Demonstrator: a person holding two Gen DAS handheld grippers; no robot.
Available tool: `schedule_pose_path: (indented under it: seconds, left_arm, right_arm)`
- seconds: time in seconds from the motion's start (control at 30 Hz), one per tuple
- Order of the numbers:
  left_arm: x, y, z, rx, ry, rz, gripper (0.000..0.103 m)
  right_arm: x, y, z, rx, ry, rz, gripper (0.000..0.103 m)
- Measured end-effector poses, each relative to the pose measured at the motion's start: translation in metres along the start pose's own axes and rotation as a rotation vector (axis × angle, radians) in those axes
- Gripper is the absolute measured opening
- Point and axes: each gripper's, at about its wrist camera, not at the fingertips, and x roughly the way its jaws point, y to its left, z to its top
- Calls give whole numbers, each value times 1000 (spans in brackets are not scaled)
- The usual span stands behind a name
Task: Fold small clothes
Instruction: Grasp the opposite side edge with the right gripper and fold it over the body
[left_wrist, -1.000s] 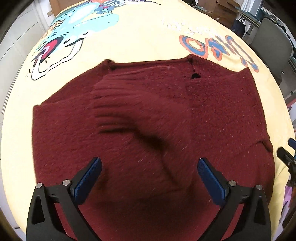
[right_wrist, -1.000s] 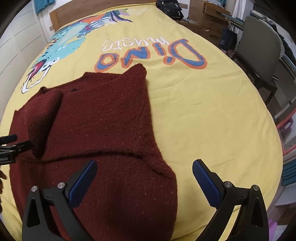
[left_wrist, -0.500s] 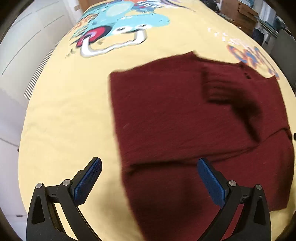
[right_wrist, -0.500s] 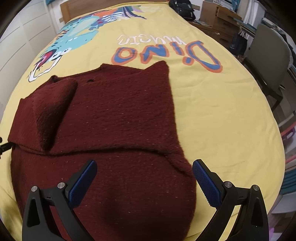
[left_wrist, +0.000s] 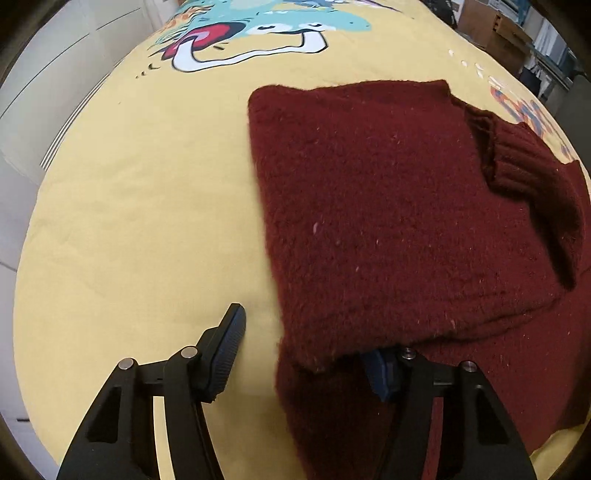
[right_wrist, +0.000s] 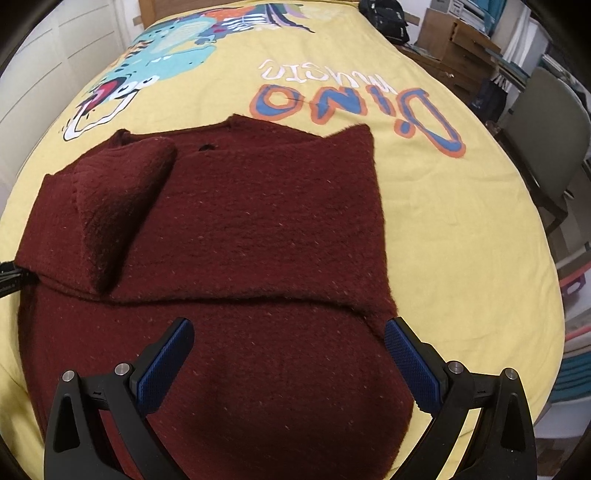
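A dark red knitted sweater (left_wrist: 388, 206) lies partly folded on the yellow bedspread (left_wrist: 140, 206), a ribbed sleeve cuff (left_wrist: 517, 166) laid across it. My left gripper (left_wrist: 306, 354) is open at the sweater's near left corner; its right finger (left_wrist: 380, 373) is tucked under the folded edge, its left finger (left_wrist: 229, 343) is on the bedspread. In the right wrist view the sweater (right_wrist: 240, 229) spreads ahead, with the folded sleeve (right_wrist: 118, 199) at left. My right gripper (right_wrist: 291, 354) is open above the sweater's near part, holding nothing.
The bedspread (right_wrist: 443, 206) has a dinosaur print (right_wrist: 162, 55) and "Dino" lettering (right_wrist: 354, 107). A grey chair (right_wrist: 546, 122) and wooden boxes (right_wrist: 450, 40) stand right of the bed. White panels (left_wrist: 48, 74) run along the left.
My left gripper swung from above the sweater's middle to its left edge and lowered, one finger now under the fold. My right gripper moved left, over the sweater's near part.
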Motion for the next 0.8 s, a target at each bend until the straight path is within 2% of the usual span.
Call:
schedule_pose_path:
  seconds: [0.07, 0.2, 0.23, 0.47, 0.53, 0.67, 0.8]
  left_arm:
    - [0, -1, 1, 2, 0, -15, 48]
    - [-2, 2, 1, -9, 15, -67, 19]
    - [-2, 3, 2, -24, 26, -82, 16]
    - [-1, 7, 4, -29, 35, -81, 15]
    - [-2, 7, 4, -35, 39, -83, 15]
    - [4, 3, 2, -20, 45, -70, 15]
    - [4, 2, 3, -16, 49, -72, 15]
  right_arm:
    - [-2, 10, 7, -23, -3, 1, 103]
    - [-10, 45, 29, -115, -36, 25, 103]
    - [-12, 57, 37, -145, -46, 35, 103]
    - [-14, 140, 77, -330, -92, 99, 103]
    - [-2, 162, 87, -360, -71, 108, 103]
    - [30, 199, 100, -414, -32, 72, 102]
    - [57, 217, 101, -430, 35, 83, 94]
